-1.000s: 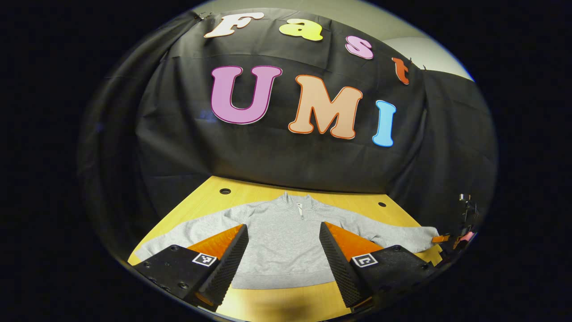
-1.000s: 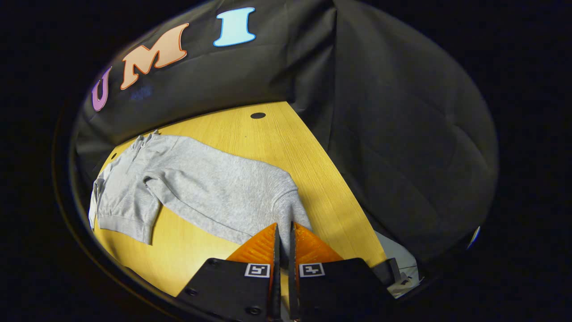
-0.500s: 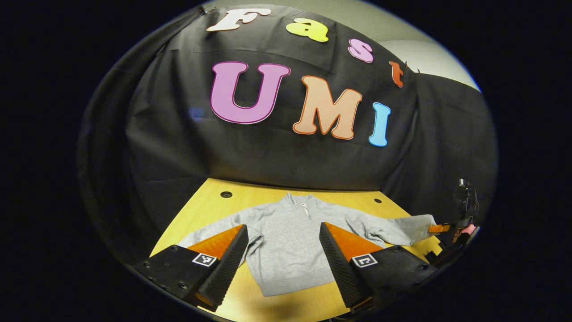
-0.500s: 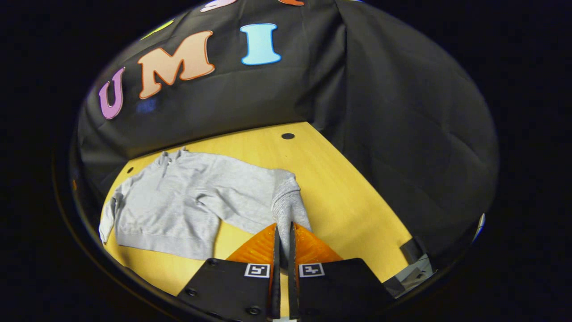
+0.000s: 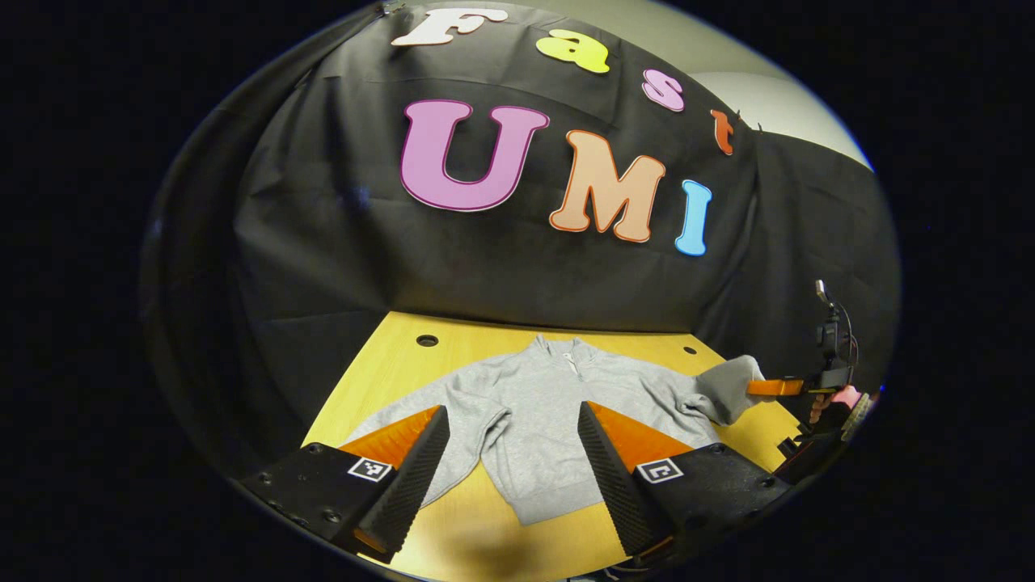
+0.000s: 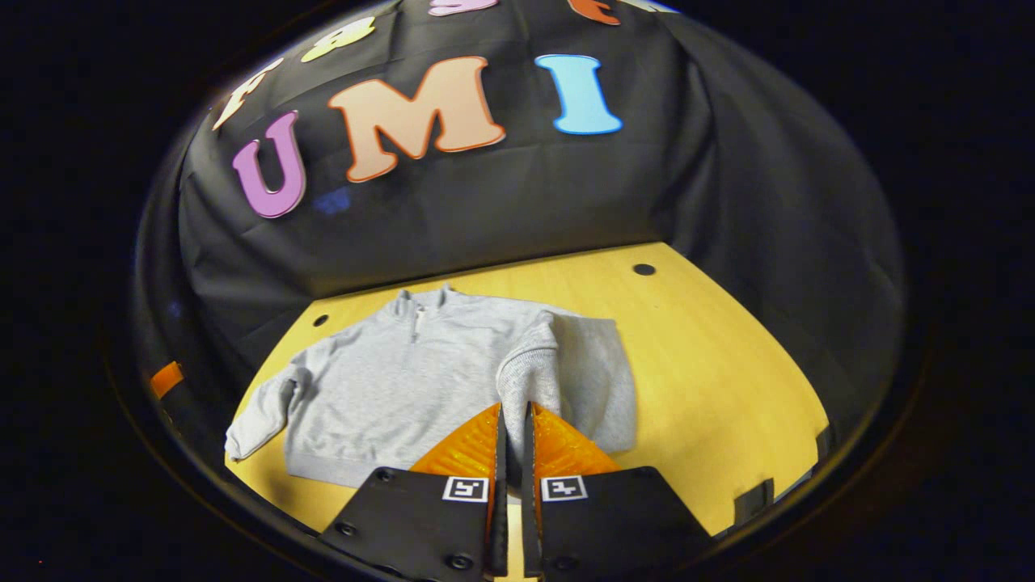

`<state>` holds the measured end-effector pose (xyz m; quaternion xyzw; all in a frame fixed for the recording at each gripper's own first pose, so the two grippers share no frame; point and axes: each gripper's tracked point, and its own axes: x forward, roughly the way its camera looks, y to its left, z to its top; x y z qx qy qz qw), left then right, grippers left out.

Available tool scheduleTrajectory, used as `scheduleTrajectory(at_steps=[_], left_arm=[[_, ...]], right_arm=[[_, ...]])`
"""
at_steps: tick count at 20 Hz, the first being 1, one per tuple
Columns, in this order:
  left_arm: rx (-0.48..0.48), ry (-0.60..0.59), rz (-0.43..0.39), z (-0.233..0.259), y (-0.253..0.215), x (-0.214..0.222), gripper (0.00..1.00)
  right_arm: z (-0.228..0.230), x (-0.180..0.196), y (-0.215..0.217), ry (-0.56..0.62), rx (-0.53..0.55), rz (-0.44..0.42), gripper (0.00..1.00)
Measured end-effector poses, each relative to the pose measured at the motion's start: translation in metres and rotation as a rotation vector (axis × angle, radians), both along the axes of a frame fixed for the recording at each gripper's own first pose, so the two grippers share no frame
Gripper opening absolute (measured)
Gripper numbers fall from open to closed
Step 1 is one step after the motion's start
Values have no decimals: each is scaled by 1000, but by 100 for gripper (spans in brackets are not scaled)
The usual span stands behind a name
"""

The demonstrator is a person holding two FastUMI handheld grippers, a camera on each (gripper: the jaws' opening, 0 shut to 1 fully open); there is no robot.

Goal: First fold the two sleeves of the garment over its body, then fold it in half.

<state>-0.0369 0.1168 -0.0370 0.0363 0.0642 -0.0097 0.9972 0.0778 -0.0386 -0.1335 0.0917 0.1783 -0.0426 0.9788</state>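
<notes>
Right claw [image 6: 512, 420] clenched on sleeve cuff [image 6: 525, 380] above sweater [image 6: 404, 380]; left claw [image 5: 513, 428] agape.

The right claw [image 6: 511, 420] occupies the bottom centre of the frame, its two orange fingers [image 6: 465, 444] nearly together and pinching the cuff of a grey sleeve [image 6: 530, 376]. The sleeve rises from the claw and doubles back toward the shoulder of the grey garment [image 6: 404, 380]. The garment lies flat at centre left on the yellow wooden table [image 6: 711, 380], collar toward the top of the frame, hem toward the bottom. Its other sleeve [image 6: 263, 408] extends toward the lower left.
</notes>
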Motion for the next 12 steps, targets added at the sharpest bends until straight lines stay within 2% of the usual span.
scheduleTrajectory(at_steps=[12], left_arm=[[-53,14,120,-14,62,-26,93]], right_arm=[[40,86,192,-54,67,305,9]])
